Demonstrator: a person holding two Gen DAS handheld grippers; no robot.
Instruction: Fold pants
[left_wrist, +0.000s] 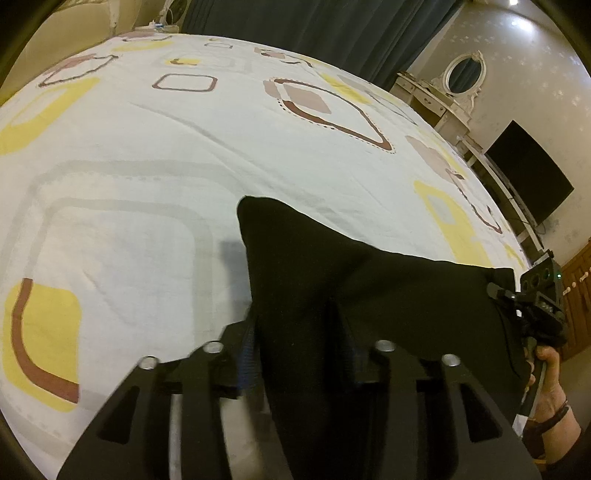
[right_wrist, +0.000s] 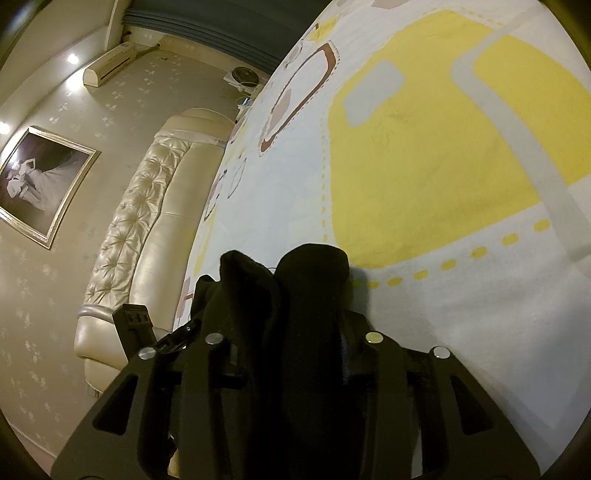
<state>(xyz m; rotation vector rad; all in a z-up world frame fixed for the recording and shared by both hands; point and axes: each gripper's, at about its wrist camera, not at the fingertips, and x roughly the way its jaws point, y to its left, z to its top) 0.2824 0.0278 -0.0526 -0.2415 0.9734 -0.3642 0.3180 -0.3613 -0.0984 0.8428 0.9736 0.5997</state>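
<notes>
The black pants (left_wrist: 332, 273) hang stretched between my two grippers above the bed. My left gripper (left_wrist: 295, 332) is shut on one end of the cloth, which drapes over and hides the fingertips. My right gripper (left_wrist: 517, 306) shows at the right edge of the left wrist view, shut on the other end, with the person's hand below it. In the right wrist view my right gripper (right_wrist: 291, 332) is shut on bunched black pants (right_wrist: 310, 280), folds rising between the fingers. The left gripper's body (right_wrist: 136, 325) shows at lower left.
The bed sheet (left_wrist: 184, 147) is white with yellow, brown and grey shapes. A cream tufted headboard (right_wrist: 147, 221) lies along the bed's edge. A dressing table with oval mirror (left_wrist: 461, 77) and a dark TV (left_wrist: 528, 173) stand beyond the bed. Dark curtains hang behind.
</notes>
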